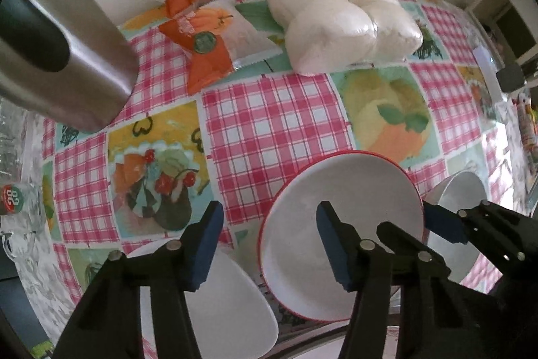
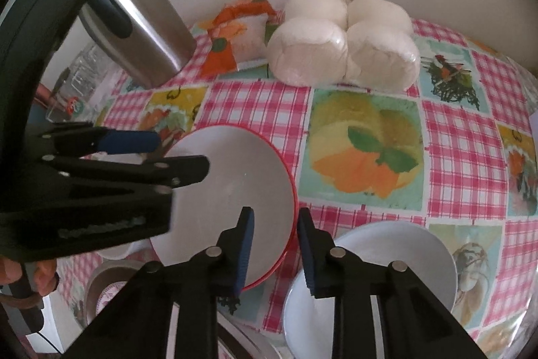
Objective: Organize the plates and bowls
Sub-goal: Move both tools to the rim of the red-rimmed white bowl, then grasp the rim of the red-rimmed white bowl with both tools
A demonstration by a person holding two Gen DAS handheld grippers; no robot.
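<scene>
A red-rimmed white bowl (image 1: 339,238) (image 2: 235,187) sits on the checked tablecloth. My left gripper (image 1: 269,244) is open, its right finger inside the bowl and its left finger outside over a white plate (image 1: 232,301). My right gripper (image 2: 275,251) is open and straddles the bowl's right rim, one finger inside, one outside. In the left wrist view it shows at the right (image 1: 447,224). A white bowl (image 2: 380,275) (image 1: 460,194) lies just right of it.
A steel kettle (image 2: 134,22) (image 1: 60,52) stands at the back left. An orange snack packet (image 1: 208,29) (image 2: 235,36) and a bag of white rolls (image 1: 343,19) (image 2: 346,39) lie by the wall. Clear glassware (image 2: 80,79) is at the left edge.
</scene>
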